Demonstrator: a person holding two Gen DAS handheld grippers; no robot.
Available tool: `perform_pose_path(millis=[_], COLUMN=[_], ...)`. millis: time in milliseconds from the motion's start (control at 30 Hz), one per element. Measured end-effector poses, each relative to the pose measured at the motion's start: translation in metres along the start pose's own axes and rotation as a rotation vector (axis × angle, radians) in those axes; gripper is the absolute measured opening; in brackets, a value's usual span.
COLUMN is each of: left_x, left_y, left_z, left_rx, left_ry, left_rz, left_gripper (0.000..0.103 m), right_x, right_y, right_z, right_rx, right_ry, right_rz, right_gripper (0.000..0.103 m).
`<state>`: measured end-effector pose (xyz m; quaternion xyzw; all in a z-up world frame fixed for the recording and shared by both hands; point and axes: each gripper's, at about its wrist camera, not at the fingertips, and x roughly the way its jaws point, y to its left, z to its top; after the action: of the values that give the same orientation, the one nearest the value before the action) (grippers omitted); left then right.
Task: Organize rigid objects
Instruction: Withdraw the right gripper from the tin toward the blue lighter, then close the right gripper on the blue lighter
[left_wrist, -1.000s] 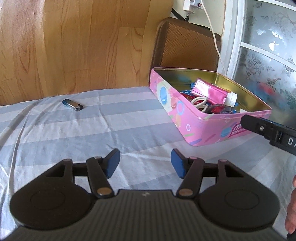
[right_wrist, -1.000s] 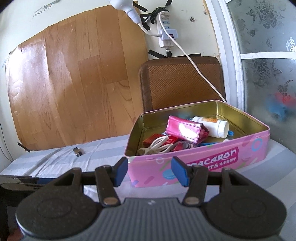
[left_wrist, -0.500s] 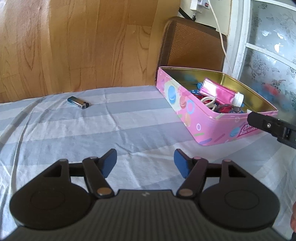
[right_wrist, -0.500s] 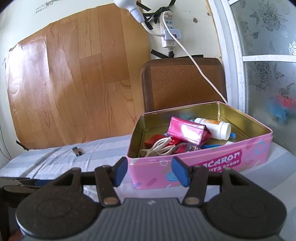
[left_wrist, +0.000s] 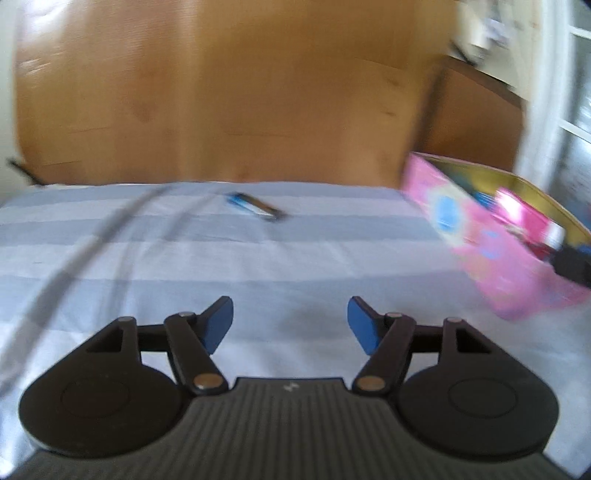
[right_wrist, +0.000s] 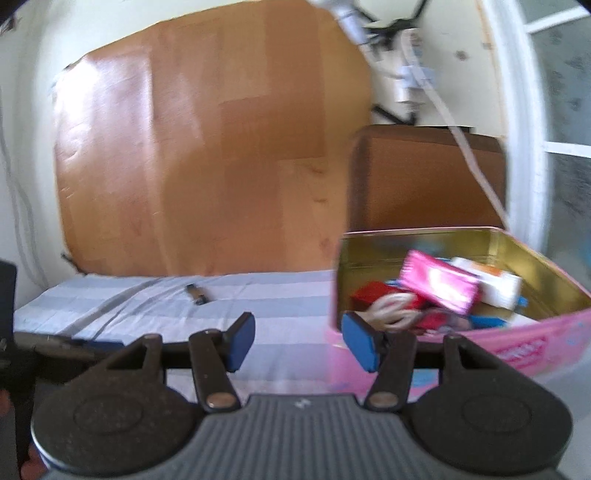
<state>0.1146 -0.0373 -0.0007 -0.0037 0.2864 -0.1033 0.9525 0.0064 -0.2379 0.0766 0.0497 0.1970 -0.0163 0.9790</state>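
A small lighter (left_wrist: 256, 208) lies flat on the striped cloth of the surface (left_wrist: 258, 266), just above the middle of the left wrist frame. Its long axis runs from upper left to lower right there: the blue end sits at the upper left, the darker metal end at the lower right, toward the pink tin (left_wrist: 491, 254). It is well apart from the tin and from both hand-held grippers, with nothing touching it. The picture is smeared, so finer marks on it cannot be read.

The left hand-held gripper (left_wrist: 290, 321) fills the bottom of its frame, its blue pads (left_wrist: 221, 323) standing apart with only bare cloth between them. The right hand-held gripper (right_wrist: 298, 341) likewise has its jaws apart and nothing between them; its right pad sits in front of the tin's near corner.

In the right wrist view the lighter (right_wrist: 197, 293) is a small dark sliver at middle left, too small to tell its ends. That view looks into the tin (right_wrist: 532, 347), at lower right, and shows its gold inside, a shiny pink pouch (right_wrist: 439, 286), a white bottle (right_wrist: 491, 282) lying on its side and a coil of pale cord (right_wrist: 391, 310). The left view catches only the tin's side wall and a strip of its contents at the right edge. A brown chair back (right_wrist: 428, 177) stands behind the tin.
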Motion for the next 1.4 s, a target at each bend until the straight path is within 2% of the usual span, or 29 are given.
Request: perform_pose_path(millis=[167,200,233,267,300,433,533,733,900,1033,1100,1167,1400], left_x=[0.023,0.027,0.026,0.025,0.027,0.029,0.031,0.031,0.032,0.031,0.031,0.031,0.032], left_y=[0.051,0.059,0.064,0.066,0.066,0.066,0.066,0.065,0.065,0.065,0.064,0.064,0.064], left_z=[-0.001,-0.001,0.0,0.001,0.002,0.002,0.002,0.002,0.003,0.003,0.003,0.003,0.004], left_rx=[-0.126,-0.165,-0.19,-0.194,-0.19,-0.199,-0.195,-0.188,-0.183,-0.18,-0.18,-0.18,-0.176], left_ry=[0.022,0.048,0.031,0.02,0.024,0.03,0.031,0.035,0.039,0.04,0.04,0.04,0.043], left_rz=[0.172,0.178,0.163,0.167,0.202,0.201,0.208,0.212,0.21,0.209,0.209,0.209,0.205], left_gripper=[0.07,0.07,0.07,0.071,0.071,0.073,0.073,0.074,0.076,0.076,0.077,0.077,0.078], right_x=[0.049,0.062,0.079,0.094,0.112,0.184,0.23,0.277,0.299,0.302,0.301,0.296,0.265], right_y=[0.03,0.038,0.047,0.055,0.063,0.087,0.107,0.134,0.14,0.135,0.137,0.14,0.145], right_z=[0.01,0.012,0.014,0.016,0.017,0.024,0.031,0.038,0.033,0.032,0.032,0.03,0.021], right_rx=[-0.038,-0.051,-0.069,-0.084,-0.095,-0.075,-0.093,-0.161,-0.198,-0.17,-0.18,-0.201,-0.258], right_ry=[0.098,0.115,0.133,0.149,0.167,0.264,0.284,0.292,0.329,0.336,0.331,0.318,0.296], right_rz=[0.144,0.171,0.198,0.216,0.232,0.296,0.274,0.217,0.183,0.196,0.197,0.212,0.223], right_gripper=[0.053,0.053,0.053,0.053,0.052,0.051,0.051,0.052,0.053,0.052,0.045,0.027,0.025])
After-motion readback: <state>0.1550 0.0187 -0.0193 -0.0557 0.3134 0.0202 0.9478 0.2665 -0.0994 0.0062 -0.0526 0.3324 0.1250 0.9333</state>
